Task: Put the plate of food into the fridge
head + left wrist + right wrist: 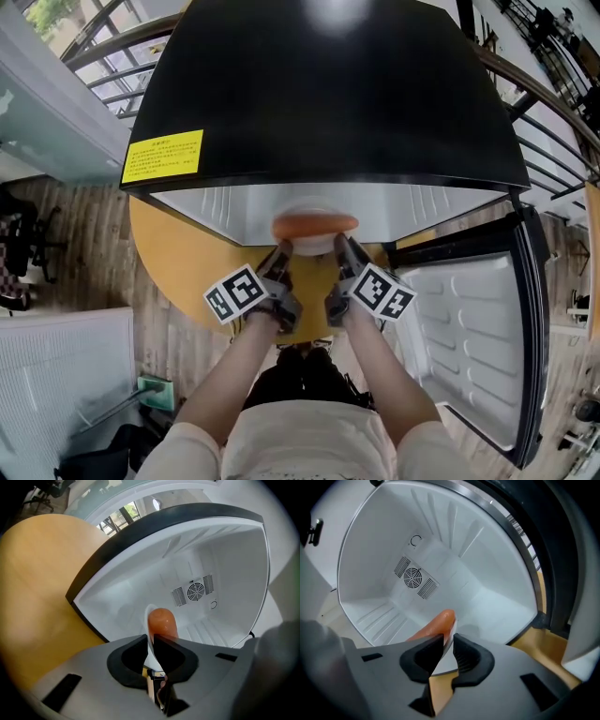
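Plate (317, 246), its rim pinched by left gripper (282, 255) and right gripper (348, 251), should travel level, straight ahead of both, into the fridge (328, 103).

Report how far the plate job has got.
Done: the fridge door stands open. In hand: the left gripper and right gripper are each shut on the rim of the plate, holding it with its orange food at the mouth of the fridge. Left: carry it further in, set it down, release, withdraw and shut the door.
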The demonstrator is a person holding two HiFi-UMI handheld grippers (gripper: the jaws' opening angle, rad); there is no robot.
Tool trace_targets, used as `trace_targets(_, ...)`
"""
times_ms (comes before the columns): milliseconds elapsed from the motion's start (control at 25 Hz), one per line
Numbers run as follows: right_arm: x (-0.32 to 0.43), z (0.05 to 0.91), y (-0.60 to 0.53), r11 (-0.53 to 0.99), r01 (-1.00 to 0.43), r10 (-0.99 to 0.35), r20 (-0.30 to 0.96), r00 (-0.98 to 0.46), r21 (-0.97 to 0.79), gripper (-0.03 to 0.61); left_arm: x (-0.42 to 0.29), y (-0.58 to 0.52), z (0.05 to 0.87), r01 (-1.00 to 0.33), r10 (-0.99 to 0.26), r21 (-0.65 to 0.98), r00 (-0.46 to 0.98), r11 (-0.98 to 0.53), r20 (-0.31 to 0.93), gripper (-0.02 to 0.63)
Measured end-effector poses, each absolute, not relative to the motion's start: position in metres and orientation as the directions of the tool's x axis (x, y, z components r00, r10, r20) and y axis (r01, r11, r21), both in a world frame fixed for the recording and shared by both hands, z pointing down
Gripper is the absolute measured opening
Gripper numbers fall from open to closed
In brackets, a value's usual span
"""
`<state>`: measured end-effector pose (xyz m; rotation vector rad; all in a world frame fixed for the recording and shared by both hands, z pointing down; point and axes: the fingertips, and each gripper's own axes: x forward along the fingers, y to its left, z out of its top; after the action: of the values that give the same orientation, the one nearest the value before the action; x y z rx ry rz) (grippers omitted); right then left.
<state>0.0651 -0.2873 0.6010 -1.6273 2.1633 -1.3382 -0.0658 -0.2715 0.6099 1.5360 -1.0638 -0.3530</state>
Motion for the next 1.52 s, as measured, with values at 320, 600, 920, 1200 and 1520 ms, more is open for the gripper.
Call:
trace_targets(320,0.068,0.618,-0.312,0.014,-0.714,-0.822,0.398,-0.407,-0.700,0.078,-0.063,-0.297,0.625,-0.433,-0.777,0.895,0.525,0.107,0.347,0.055)
trace_targets(600,0.071,0.632,-0.330,0.003,-0.735,-0.818,0.421,-0.392,-0.679,0.080,-0.060,-0.314,0.640,-0.434,-0.777,0.891,0.514,0.129,0.363,0.055)
trace_targets(920,0.073,0.648,-0.343,-0.014,-0.755,-0.808,0.453,-0.378,-0.655,0.080,-0.057,-0.325,0.658,-0.439,-0.769,0.884,0.506,0.159,0.390,0.055)
trace_targets(1200,0.072,0.658,-0.351,-0.019,-0.766,-0.799,0.471,-0.374,-0.642,0.083,-0.058,-0.332,0.668,-0.449,-0.766,0.877,0.499,0.173,0.407,0.057)
trace_targets(1520,0.074,0.662,-0.354,-0.016,-0.795,-0.794,0.491,-0.359,-0.607,0.087,-0.055,-0.335,0.675,-0.464,-0.757,0.868,0.498,0.180,0.423,0.058)
